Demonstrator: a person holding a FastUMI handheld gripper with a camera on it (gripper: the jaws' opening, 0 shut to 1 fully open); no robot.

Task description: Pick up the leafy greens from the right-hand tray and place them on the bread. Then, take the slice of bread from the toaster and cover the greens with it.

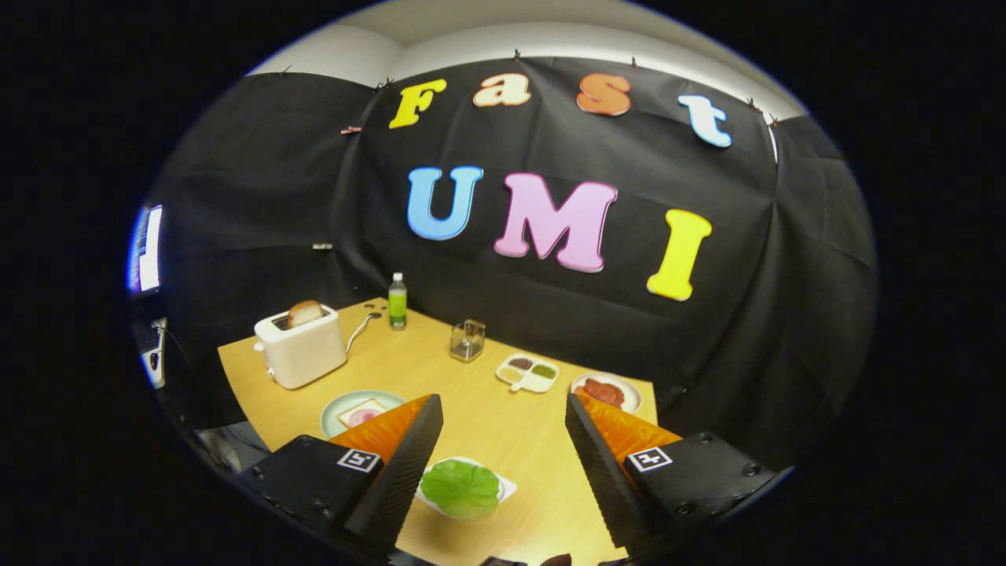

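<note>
In the gripper view, the gripper (503, 440) hangs above the wooden table (487, 417) with its fingers wide apart, holding nothing. The leafy greens (461, 487) lie on a white tray (507, 489) between the fingers, nearer the left one. At ten o'clock of the greens sits the plate (339, 405) with bread (360, 411); beyond it, at eleven o'clock, the white toaster (302, 352) holds a bread slice (304, 312).

We find no words or numbers we can read: the bottle (398, 301) label is too small, and the square black-and-white tags (359, 460) carry only patterns.
</note>
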